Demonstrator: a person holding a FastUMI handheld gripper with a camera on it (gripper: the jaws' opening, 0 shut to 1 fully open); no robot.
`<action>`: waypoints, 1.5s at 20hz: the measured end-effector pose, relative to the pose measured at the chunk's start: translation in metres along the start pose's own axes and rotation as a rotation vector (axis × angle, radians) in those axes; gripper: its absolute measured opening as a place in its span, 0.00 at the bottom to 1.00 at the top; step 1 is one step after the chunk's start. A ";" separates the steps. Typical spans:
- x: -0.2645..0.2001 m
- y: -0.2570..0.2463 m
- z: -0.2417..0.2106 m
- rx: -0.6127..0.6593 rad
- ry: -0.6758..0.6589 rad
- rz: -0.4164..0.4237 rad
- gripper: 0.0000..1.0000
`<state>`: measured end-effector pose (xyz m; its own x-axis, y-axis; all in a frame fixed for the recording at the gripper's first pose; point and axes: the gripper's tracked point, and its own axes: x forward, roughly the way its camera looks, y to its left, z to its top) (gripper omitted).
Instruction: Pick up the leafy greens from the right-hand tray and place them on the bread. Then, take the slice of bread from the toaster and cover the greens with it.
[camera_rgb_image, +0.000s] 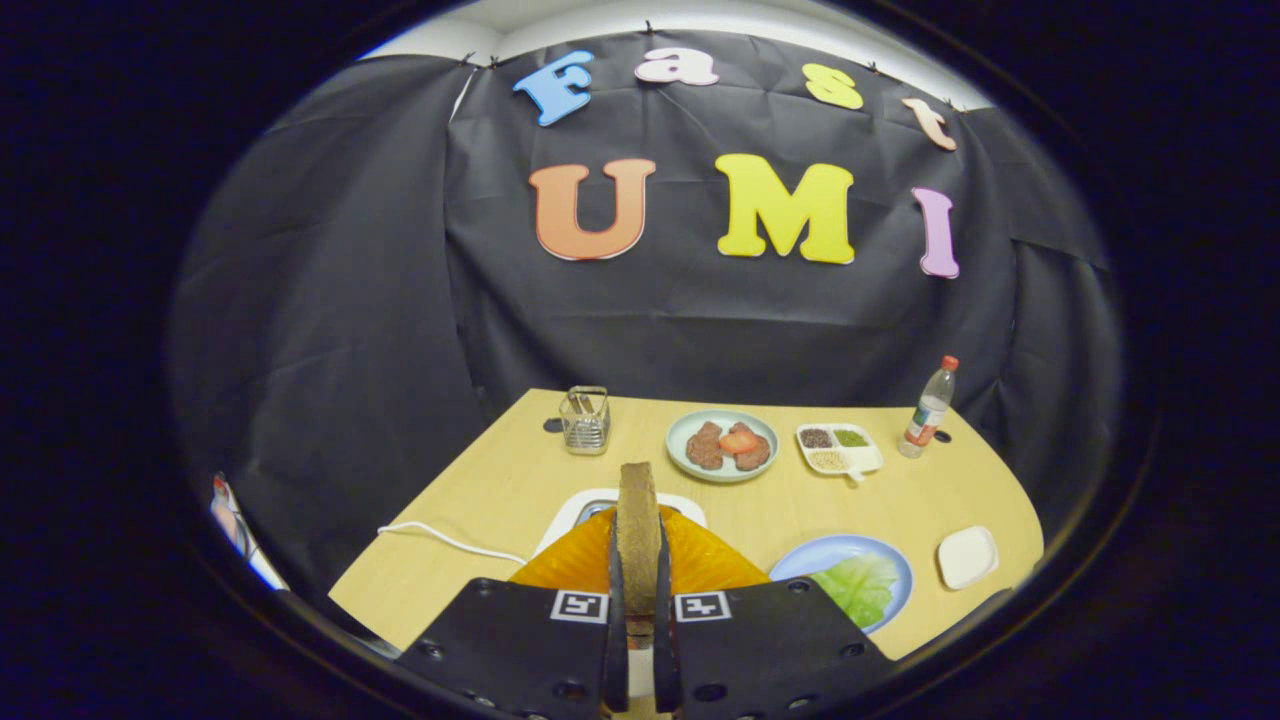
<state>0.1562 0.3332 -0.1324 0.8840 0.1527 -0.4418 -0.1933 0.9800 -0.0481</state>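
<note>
**Bread slice pinched on edge, greens off to the right**

The gripper (638, 600) is holding the slice of bread (637, 535) between its jaws — both fingers are pressing on its flat faces, so the slice is standing on edge, its long axis running straight ahead and upward from the jaws, crust end pointing away. Just beneath and beyond the fingers an orange piece (700, 560) is spreading out either side of the slice, and past that the white toaster (585, 505) is sitting on the worktop (480, 480), its cord (450, 540) trailing off to the left.

The leafy greens (860, 585) are lying in the blue plate (850, 548) just to the right of the jaws and level with the fingertips — I cannot tell whether any bread lies beneath them. Judging from this, the coming move is calling for a swing rightward and a turn of the slice from upright to flat.

Further right a small white dish (967, 556) is sitting. Beyond, along the far edge, a wire holder (585, 420), a plate of meat (722, 446), a divided seasoning tray (838, 448) and a bottle (928, 407) are standing.
</note>
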 end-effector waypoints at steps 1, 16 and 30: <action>-0.005 0.001 0.008 0.004 -0.018 0.005 0.10; -0.019 -0.118 -0.006 0.059 -0.073 -0.140 0.10; 0.046 -0.171 -0.097 0.144 0.050 -0.104 0.10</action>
<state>0.1889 0.1602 -0.2317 0.8730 0.0467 -0.4855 -0.0360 0.9989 0.0312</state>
